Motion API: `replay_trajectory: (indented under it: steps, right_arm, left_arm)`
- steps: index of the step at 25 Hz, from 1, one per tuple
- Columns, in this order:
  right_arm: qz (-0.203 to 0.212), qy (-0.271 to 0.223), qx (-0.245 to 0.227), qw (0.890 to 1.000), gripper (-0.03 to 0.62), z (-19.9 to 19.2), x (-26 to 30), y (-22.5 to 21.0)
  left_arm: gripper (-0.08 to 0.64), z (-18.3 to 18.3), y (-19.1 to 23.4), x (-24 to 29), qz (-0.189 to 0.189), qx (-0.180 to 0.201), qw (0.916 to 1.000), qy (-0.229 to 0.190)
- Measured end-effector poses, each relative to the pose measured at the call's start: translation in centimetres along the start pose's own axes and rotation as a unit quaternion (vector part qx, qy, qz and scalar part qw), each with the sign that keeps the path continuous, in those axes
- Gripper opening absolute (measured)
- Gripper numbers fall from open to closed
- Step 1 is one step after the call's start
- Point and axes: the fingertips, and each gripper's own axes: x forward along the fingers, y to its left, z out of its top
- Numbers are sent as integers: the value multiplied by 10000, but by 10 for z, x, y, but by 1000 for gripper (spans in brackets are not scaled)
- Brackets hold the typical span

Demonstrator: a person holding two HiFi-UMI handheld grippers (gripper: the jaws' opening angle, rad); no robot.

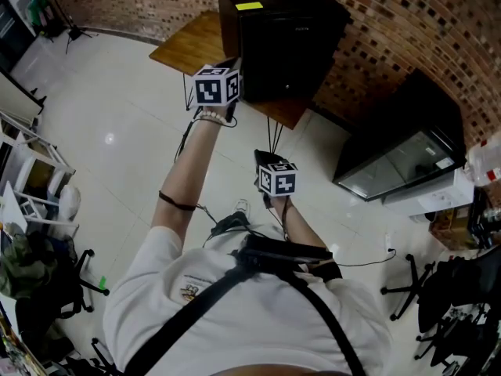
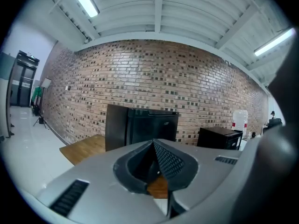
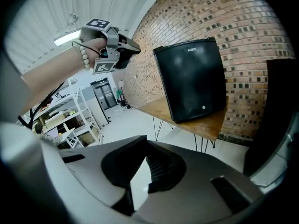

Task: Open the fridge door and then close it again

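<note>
Black mini fridge (image 1: pixel 286 41), door shut, is sitting on the wooden counter (image 1: pixel 192 45) at upper centre. The left hand-held gripper (image 2: pixel 155 146) is hovering near it, jaws pressed together. The right hand-held gripper (image 3: pixel 145 146), at lower centre, is also holding its jaws pressed together.

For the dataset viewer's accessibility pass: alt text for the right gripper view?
A black fridge, door shut, stands on a wooden table against a brick wall. At upper left a hand holds the left gripper up, pointing toward it. In the foreground the right gripper has its jaws shut on nothing.
</note>
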Motion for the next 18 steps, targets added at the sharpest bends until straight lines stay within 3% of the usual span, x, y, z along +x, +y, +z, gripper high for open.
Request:
replay_trajectory:
  steps: [18]
  right_arm:
    - [-133,33,6,9999,12,0,-3,-1]
  left_arm:
    - [0,-16,5,-10,8,-1,10000,61]
